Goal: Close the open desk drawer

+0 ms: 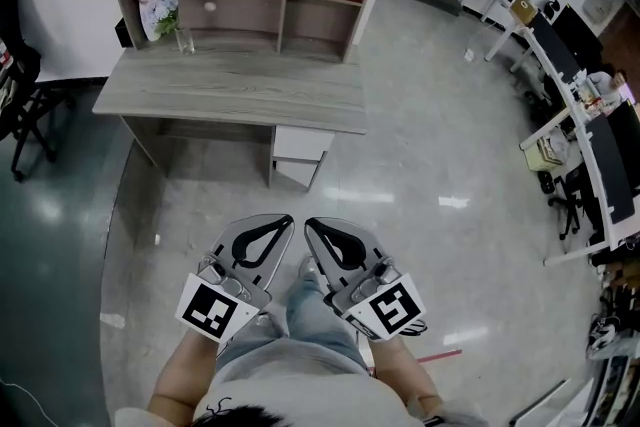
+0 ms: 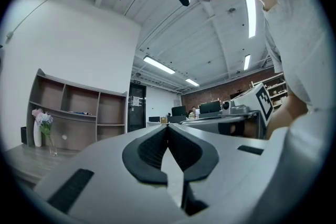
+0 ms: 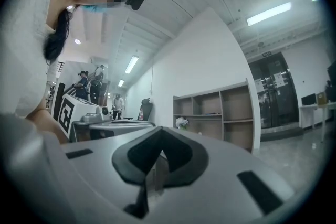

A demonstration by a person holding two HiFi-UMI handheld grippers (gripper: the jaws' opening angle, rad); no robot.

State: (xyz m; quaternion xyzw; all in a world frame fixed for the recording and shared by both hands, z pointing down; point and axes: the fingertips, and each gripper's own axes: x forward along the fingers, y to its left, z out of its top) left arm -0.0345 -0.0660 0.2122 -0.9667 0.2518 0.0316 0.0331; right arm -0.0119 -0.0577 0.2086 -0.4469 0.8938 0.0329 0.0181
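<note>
Left tongs (image 1: 288, 218) first: held low, close in front of the person's body, jaws pressed together at the tips. That gripper's own view shows the black pads (image 2: 149, 152) meeting in a point with nothing between them. Right tongs (image 1: 309, 223) are the same story just beside them, tips together and nothing pinched, both pairs aimed roughly at the desk (image 1: 230, 85). The desk is well apart from them across a stretch of shiny floor (image 1: 420, 175). Running along it left to right, you've got a dark chair (image 1: 20, 105) off its left end, a vase of flowers (image 1: 160, 10) at the back left under the shelf unit (image 1: 240, 5), then bare wood. The white drawer (image 1: 303, 143) sits under the right end. Honestly from up here I can't tell whether that drawer front is sitting flush or sticking out a bit. It peeks past the desktop edge, but the angle is steep. So this fits either standing back with the drawer pulled out, or standing back with it pushed home. What I'd say for doing it well: keep the jaws together, since a blunt tip suits pressing on a flat front, and get a closer, lower look at the front. Any push should land on the middle of the front, square on, so the drawer doesn't skew on its runners.
</note>
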